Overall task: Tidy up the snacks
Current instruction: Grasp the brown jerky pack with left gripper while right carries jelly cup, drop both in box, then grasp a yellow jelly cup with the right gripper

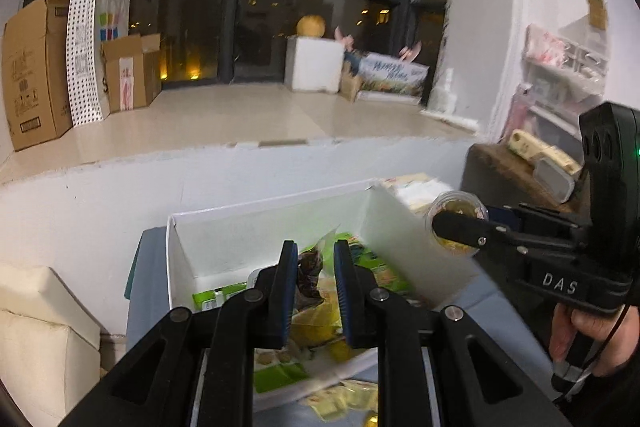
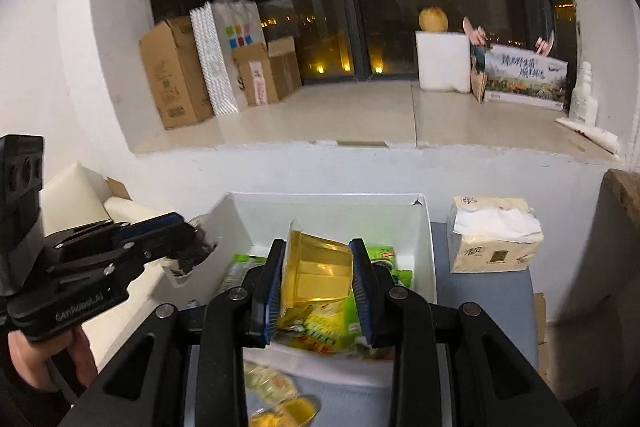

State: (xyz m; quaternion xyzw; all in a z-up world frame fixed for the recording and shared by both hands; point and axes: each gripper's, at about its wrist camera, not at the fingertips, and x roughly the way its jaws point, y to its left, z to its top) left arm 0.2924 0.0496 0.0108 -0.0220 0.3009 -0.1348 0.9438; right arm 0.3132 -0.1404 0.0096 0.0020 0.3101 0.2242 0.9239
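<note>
A white box (image 1: pixel 224 227) (image 2: pixel 424 239) on the blue-grey table holds green and yellow snack packs (image 1: pixel 224 297) (image 2: pixel 320 331). My left gripper (image 1: pixel 316 269) is shut on a clear packet of dark dried fruit (image 1: pixel 310 275) above the box; it also shows from the side in the right wrist view (image 2: pixel 192 247). My right gripper (image 2: pixel 318 279) is shut on a clear yellow jelly cup (image 2: pixel 316 271) above the box; in the left wrist view (image 1: pixel 456 227) it hangs by the box's right wall.
Loose yellow snacks (image 2: pixel 280 395) lie on the table in front of the box. A tissue pack (image 2: pixel 494 235) stands right of the box. A white ledge (image 1: pixel 240 131) with cardboard boxes (image 1: pixel 36 71) runs behind. Cream cushions (image 1: pixel 40 327) sit at left.
</note>
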